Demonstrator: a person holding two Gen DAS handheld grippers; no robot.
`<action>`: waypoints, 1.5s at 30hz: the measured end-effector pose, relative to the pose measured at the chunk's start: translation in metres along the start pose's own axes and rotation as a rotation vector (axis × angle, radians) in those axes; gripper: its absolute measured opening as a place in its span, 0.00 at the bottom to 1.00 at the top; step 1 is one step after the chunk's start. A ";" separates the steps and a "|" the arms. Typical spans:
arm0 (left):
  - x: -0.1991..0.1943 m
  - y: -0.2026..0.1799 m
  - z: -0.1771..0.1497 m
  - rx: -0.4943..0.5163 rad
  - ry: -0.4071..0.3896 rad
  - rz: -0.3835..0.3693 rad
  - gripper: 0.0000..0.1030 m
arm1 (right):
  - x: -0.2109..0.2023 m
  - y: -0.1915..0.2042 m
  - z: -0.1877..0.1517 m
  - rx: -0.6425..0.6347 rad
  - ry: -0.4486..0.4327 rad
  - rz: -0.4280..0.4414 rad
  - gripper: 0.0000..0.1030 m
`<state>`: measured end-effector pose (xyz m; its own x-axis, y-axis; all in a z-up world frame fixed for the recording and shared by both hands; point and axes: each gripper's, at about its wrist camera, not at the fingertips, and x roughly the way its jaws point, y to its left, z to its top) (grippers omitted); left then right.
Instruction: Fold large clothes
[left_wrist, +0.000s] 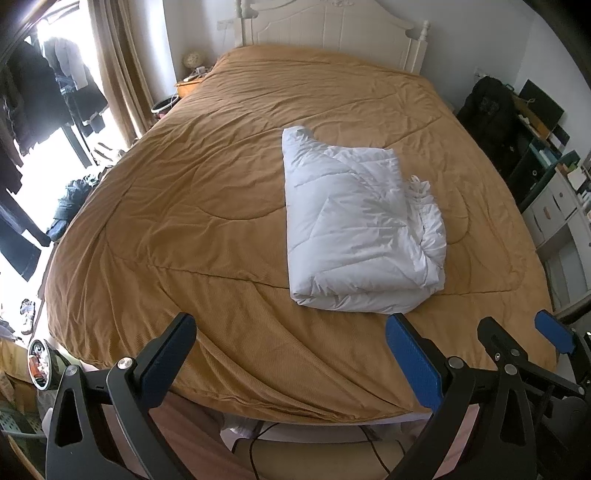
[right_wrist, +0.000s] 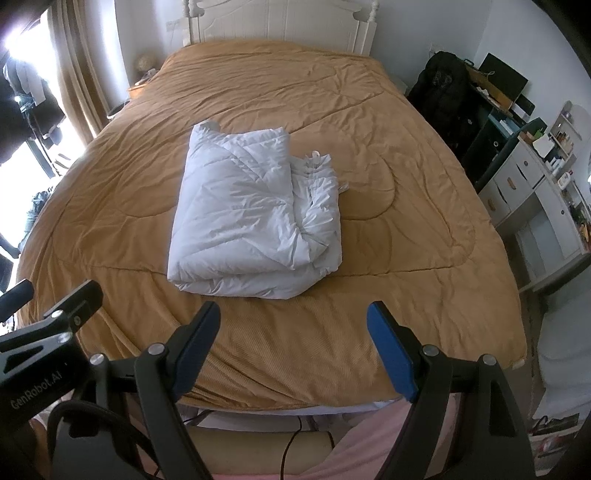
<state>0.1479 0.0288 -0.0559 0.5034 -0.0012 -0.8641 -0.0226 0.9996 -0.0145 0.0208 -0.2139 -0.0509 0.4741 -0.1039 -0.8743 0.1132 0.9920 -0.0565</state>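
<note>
A white quilted piece (left_wrist: 354, 229) lies folded into a thick rectangle on the tan bedspread (left_wrist: 184, 206), its loose edges bunched on the right side. It also shows in the right wrist view (right_wrist: 251, 218), on the bedspread (right_wrist: 406, 206). My left gripper (left_wrist: 291, 332) is open and empty, held above the foot of the bed, short of the bundle. My right gripper (right_wrist: 293, 321) is open and empty, also short of the bundle's near edge. The right gripper shows at the right of the left wrist view (left_wrist: 517, 332).
A white headboard (left_wrist: 332, 26) stands at the far end. Clothes hang by the window at the left (left_wrist: 55, 92). A black bag (right_wrist: 443, 88) and white drawers (right_wrist: 532, 199) stand at the right. Cables (left_wrist: 280, 443) run under the bed's foot.
</note>
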 end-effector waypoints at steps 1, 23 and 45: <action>0.000 0.000 0.000 0.000 0.002 0.000 0.99 | 0.000 0.000 0.000 -0.002 -0.001 -0.001 0.79; 0.010 0.007 0.001 -0.008 0.030 -0.009 0.99 | 0.010 -0.005 0.001 -0.011 0.018 0.005 0.79; 0.011 0.013 -0.001 -0.011 0.028 -0.006 0.99 | 0.009 -0.001 0.001 -0.037 0.012 -0.012 0.79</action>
<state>0.1526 0.0420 -0.0660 0.4791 -0.0085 -0.8777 -0.0291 0.9992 -0.0256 0.0254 -0.2155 -0.0582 0.4622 -0.1155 -0.8792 0.0868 0.9926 -0.0848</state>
